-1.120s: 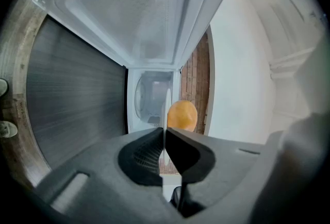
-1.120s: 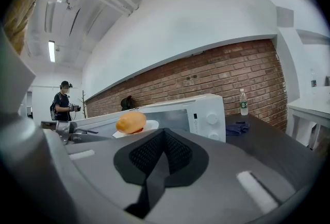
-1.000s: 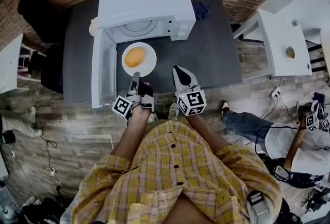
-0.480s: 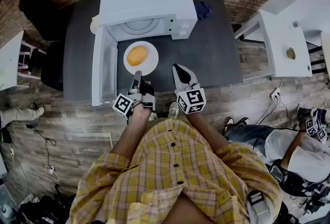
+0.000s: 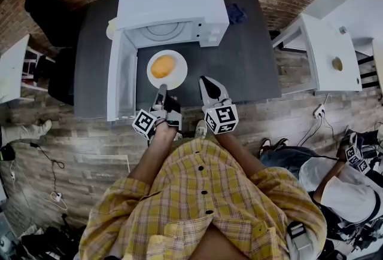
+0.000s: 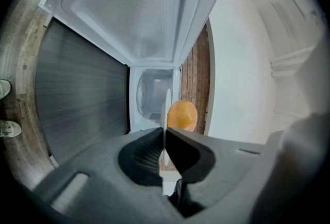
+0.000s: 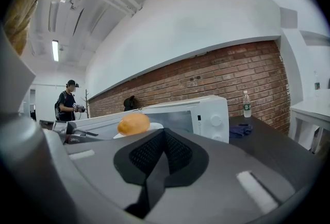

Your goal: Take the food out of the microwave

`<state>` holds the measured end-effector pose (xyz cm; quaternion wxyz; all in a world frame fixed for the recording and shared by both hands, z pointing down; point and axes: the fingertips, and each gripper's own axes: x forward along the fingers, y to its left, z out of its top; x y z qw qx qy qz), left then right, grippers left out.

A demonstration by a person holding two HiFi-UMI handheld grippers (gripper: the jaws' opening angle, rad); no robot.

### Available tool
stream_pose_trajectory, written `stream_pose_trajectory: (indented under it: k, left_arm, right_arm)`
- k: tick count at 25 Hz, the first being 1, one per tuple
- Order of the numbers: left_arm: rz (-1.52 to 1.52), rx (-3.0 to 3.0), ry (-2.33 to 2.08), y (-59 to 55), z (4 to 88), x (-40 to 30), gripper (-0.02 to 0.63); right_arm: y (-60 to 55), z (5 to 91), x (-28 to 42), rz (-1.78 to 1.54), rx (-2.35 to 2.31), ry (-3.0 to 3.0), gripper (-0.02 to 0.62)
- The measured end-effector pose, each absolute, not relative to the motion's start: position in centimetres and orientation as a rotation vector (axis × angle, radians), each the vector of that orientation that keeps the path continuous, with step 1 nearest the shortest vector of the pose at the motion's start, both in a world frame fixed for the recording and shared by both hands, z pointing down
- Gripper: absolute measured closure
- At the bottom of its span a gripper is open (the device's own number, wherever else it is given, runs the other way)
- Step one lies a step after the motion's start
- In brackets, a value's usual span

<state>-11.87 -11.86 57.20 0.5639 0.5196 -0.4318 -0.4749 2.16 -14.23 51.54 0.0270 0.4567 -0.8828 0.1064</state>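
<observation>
We clamp the left claw (image 5: 160, 89) on the white plate (image 5: 178, 77) at its near rim, the round orange food (image 5: 163, 66) lying straight ahead of it outside the open microwave (image 5: 170, 2), our right claw (image 5: 206, 81) shut and empty beside.

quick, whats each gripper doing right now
left gripper: closed on the rim of the plate
right gripper: closed, nothing in it
</observation>
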Motion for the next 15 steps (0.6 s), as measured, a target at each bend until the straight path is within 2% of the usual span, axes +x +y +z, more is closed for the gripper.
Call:
stream_pose_trajectory:
  k: [15]
  left_arm:
    - [-1.084, 1.216, -1.038, -11.5, 58.2, -11.9, 0.593]
  right_arm:
    - [-14.1, 51.3, 2.1, 0.315, 1.402, -2.738, 0.598]
